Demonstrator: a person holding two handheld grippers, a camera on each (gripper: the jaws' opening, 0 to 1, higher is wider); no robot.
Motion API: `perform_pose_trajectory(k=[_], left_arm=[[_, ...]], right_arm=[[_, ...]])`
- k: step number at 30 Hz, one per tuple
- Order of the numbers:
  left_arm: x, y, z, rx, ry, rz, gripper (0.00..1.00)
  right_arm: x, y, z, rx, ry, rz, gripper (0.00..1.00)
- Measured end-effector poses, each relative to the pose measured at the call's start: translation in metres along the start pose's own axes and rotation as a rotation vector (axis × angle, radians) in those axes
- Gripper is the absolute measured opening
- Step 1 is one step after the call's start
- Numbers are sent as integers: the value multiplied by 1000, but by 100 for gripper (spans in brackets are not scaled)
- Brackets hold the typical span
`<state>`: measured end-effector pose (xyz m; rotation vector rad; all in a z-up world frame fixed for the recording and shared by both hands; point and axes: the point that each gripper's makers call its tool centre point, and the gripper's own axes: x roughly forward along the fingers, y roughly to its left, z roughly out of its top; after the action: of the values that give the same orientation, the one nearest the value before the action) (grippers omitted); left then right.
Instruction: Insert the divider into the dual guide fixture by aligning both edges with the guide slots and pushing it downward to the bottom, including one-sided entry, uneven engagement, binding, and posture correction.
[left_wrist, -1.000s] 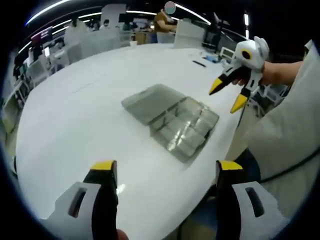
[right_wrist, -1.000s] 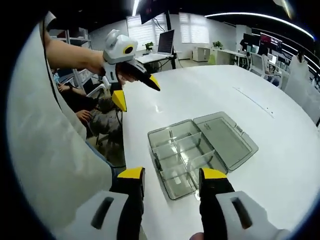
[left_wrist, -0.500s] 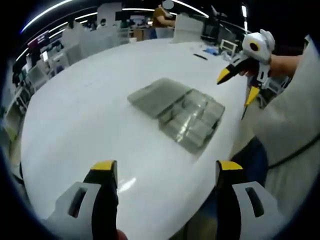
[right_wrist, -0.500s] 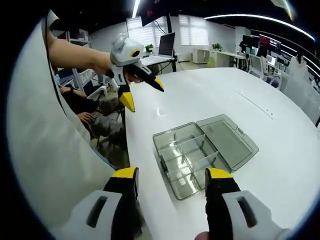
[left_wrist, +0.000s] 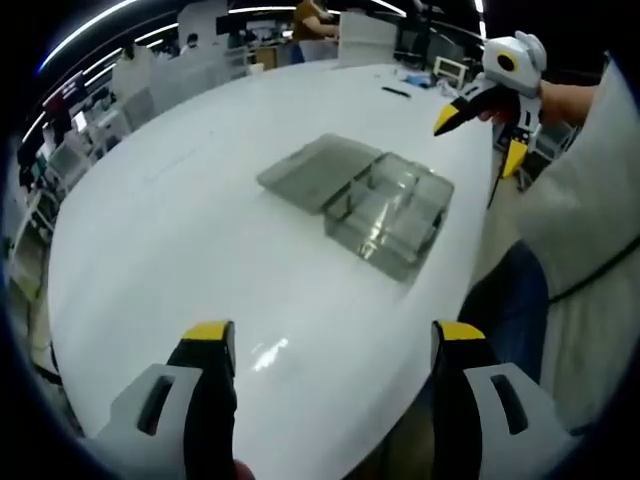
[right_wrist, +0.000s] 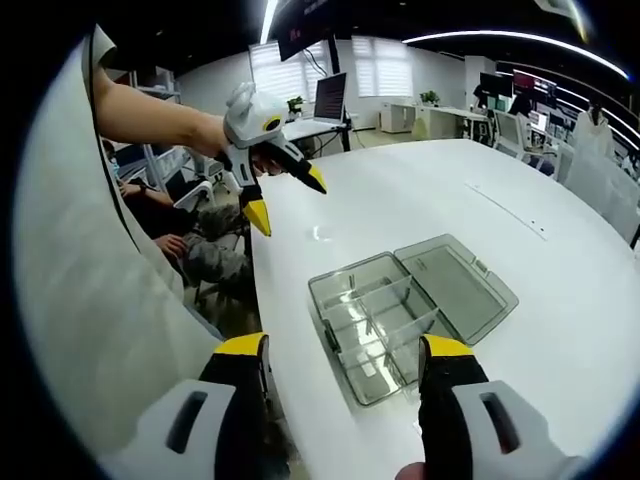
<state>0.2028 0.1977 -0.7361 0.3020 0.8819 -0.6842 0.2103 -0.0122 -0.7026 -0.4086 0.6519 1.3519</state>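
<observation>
On the white counter (left_wrist: 180, 230) — a clear compartment box (right_wrist: 400, 315) lies open near the edge, lid (left_wrist: 315, 170) flat beside it.
Both hand-held grippers hover empty with jaws apart: the left hand-held gripper (left_wrist: 325, 345) and the right hand-held gripper (right_wrist: 345, 350), each well above the box. Thin clear dividers (right_wrist: 385, 305) stand among the compartments — likely light, stiff, slippery plastic, best pinched by the top edge near its middle.

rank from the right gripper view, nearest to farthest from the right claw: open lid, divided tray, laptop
1. Divided tray, just ahead between the right claw tips.
2. Open lid, hinged beyond it to the right.
3. Laptop, far back on a desk.
</observation>
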Motion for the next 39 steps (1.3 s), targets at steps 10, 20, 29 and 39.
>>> perform_pose_trajectory(k=[10, 20, 29, 39], left_arm=[[2, 14, -18, 70, 57, 5, 73], [10, 28, -29, 126, 104, -6, 65], [17, 34, -33, 211, 150, -34, 60], [25, 35, -46, 314, 214, -77, 56]], right_arm=[[3, 1, 2, -3, 7, 11, 59], [5, 1, 3, 1, 7, 14, 57], [6, -1, 3, 14, 3, 10, 57], [6, 1, -1, 23, 15, 6, 56]])
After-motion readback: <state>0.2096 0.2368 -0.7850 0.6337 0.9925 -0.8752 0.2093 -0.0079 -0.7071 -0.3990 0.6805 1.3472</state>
